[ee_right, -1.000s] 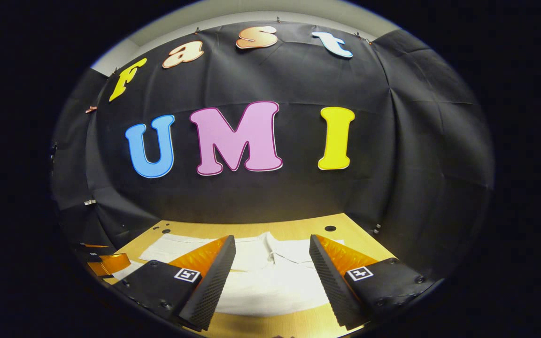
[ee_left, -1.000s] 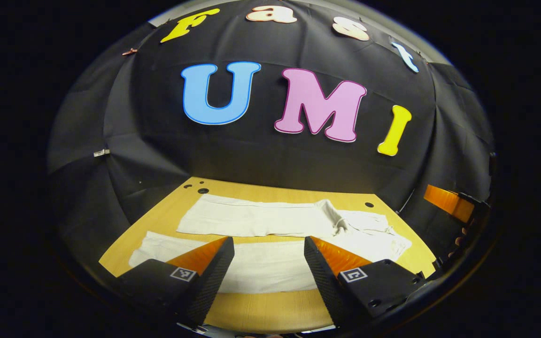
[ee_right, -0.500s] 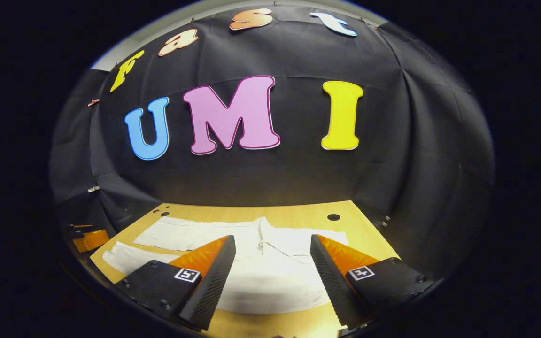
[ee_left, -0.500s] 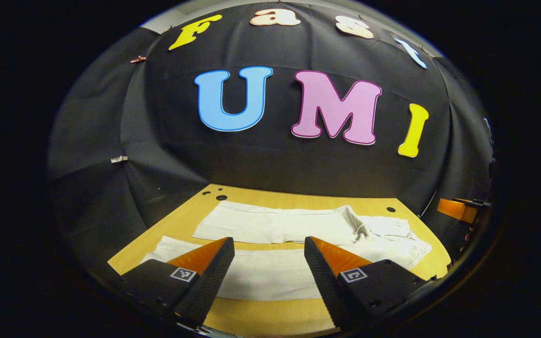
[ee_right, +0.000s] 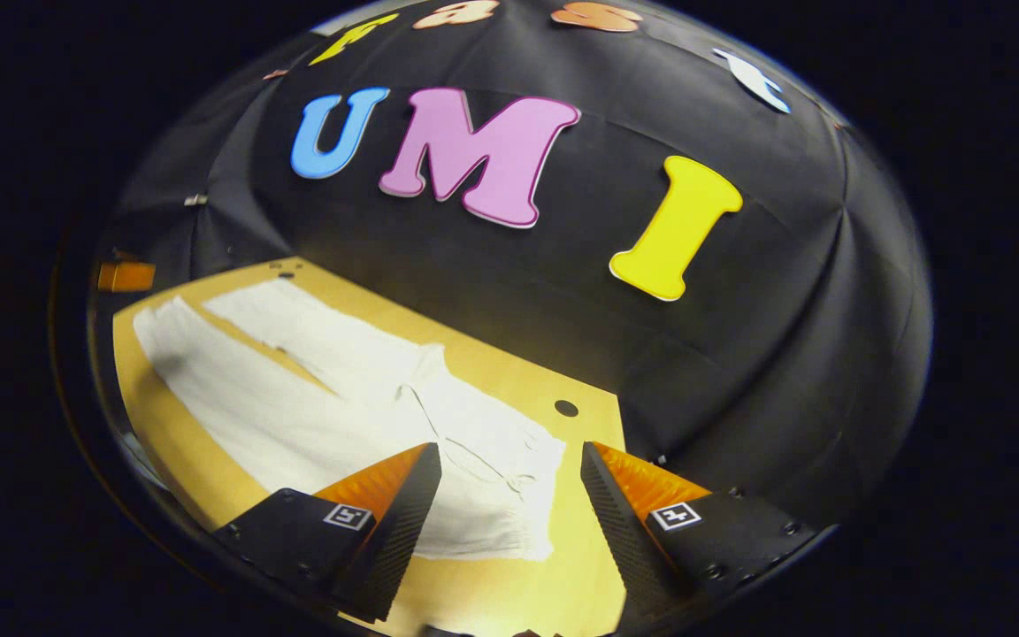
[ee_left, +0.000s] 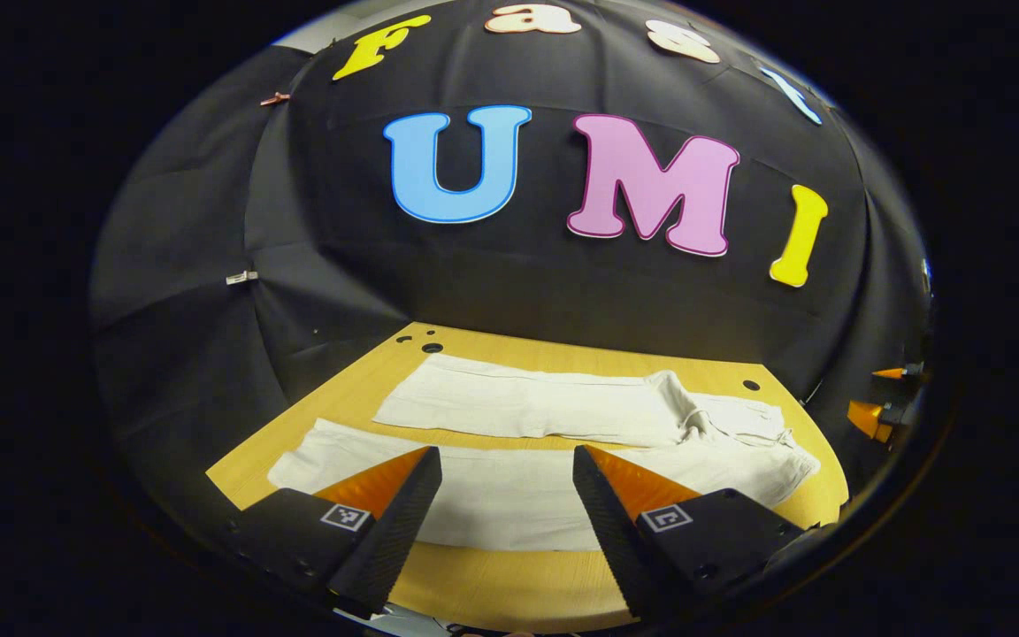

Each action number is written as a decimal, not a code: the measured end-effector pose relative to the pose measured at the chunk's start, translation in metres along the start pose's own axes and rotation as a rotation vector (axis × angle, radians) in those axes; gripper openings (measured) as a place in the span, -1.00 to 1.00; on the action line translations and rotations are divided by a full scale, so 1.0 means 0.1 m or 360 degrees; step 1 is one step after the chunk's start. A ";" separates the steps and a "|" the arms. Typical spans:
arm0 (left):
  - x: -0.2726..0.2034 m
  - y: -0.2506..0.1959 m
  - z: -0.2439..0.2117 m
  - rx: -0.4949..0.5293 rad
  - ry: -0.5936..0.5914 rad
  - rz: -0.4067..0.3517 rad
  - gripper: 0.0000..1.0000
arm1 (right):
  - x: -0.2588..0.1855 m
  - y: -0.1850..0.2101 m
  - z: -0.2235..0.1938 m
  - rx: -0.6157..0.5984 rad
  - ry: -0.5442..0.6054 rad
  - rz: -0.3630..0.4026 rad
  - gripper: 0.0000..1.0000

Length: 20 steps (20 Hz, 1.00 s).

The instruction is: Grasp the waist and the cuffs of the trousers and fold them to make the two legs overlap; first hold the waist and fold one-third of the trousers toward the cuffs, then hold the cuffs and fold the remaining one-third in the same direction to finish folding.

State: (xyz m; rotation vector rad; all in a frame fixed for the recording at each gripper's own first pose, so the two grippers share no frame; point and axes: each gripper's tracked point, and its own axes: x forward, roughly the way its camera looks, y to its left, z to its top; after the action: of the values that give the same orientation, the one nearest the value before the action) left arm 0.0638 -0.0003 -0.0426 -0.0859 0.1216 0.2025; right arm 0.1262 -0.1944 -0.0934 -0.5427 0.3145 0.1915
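Trousers (ee_left: 563, 460) are spread flat on table (ee_left: 492, 588), legs apart; left gripper (ee_left: 507, 495) and right gripper (ee_right: 509, 491) are held released above, ready for grasping.

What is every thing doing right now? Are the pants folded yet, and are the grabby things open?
Trousers: flat on the table, unfolded, the two legs apart.
Waist: rumpled, not held.
Cuffs: flat, not held.
Left gripper: open, above the near leg, holding nothing.
Right gripper: open, over the waist, holding nothing.
Table: bearing the trousers.
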 end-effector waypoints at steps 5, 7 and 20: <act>0.04 0.13 -0.12 -0.0010 0.0053 0.0062 0.90 | 0.12 0.01 -0.71 -0.0332 0.0240 0.0235 0.96; 0.04 0.22 -0.26 0.0004 0.0101 0.0096 0.90 | 0.18 -0.01 -0.94 -0.0491 0.0300 0.0300 0.96; 0.00 0.69 -0.73 -0.0087 0.0320 0.0304 0.91 | 0.53 -0.08 -1.99 -0.1202 0.0608 0.0549 0.96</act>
State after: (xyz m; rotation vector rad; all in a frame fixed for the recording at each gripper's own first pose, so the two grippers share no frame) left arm 0.0409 0.0599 -0.1199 -0.1491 0.3251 0.3879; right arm 0.1297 -0.3023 -0.2691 -1.2787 0.7177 0.5532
